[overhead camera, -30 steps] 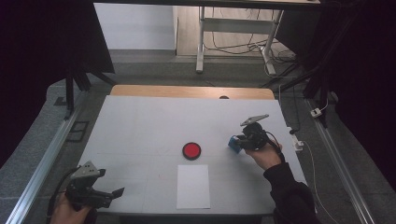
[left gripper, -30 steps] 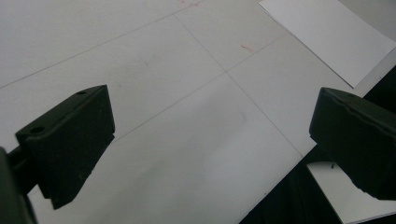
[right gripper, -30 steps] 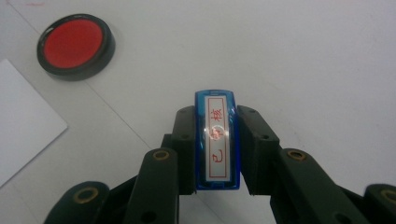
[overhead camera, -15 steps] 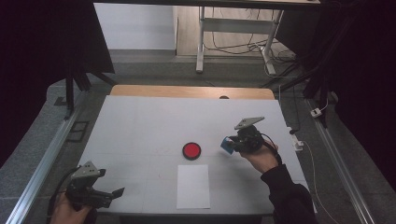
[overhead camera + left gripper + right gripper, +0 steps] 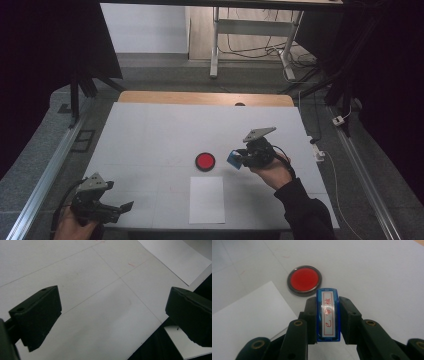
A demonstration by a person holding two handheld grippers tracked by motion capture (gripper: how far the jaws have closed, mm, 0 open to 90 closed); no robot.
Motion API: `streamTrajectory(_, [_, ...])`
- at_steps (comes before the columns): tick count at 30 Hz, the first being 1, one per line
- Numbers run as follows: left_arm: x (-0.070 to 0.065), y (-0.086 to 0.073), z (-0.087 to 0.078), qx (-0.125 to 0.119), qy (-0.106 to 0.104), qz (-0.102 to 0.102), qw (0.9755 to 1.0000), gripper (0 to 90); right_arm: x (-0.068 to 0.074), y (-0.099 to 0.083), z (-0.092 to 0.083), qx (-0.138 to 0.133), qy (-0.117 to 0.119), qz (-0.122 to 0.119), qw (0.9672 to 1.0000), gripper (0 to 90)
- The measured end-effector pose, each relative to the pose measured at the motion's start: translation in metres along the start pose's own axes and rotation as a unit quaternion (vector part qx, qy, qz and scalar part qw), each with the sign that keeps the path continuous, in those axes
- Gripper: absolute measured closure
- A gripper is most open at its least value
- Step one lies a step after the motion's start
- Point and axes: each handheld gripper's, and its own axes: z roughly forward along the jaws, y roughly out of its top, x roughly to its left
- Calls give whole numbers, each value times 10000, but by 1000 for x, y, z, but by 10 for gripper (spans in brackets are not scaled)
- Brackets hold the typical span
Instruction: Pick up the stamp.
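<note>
At the bottom left of the high view the left gripper [image 5: 114,206] rests at the near edge of the table [image 5: 150,130], its jaws wide apart with nothing between them; the left gripper view confirms this, with bare tabletop between the two black jaws and a corner of the white paper [image 5: 175,258] in the upper right of that frame. Just past it, low in the middle of the high view, the sheet [image 5: 207,199] lies flat and unmarked as far as can be made out. Beyond the paper sits the round red ink pad [image 5: 205,161], and to its right, near the frame's centre right, the right gripper [image 5: 239,159] has its jaws clamped on a blue stamp [image 5: 233,158], held above the table beside the pad. Judging from this, the pick-up is done; inking the stamp on the pad and pressing it onto the paper look to be what is left. The right gripper view gives what the high view cannot: the stamp [image 5: 328,315] is gripped by its two long sides, its label with red characters faces the camera, and the ink pad [image 5: 304,280] has a dark metal rim and lies just ahead of the stamp, with the paper's corner [image 5: 249,312] at the left.
</note>
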Motion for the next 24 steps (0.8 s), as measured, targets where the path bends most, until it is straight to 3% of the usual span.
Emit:
streamTrajectory(15, [-3,1,2,86,-14,148,9999,13,27,9,3,-97,378,-196,9990,701])
streamTrajectory(24, [-3,1,2,87,-19,138,9999,13,41,13,4,-124,526,-348,9979,701])
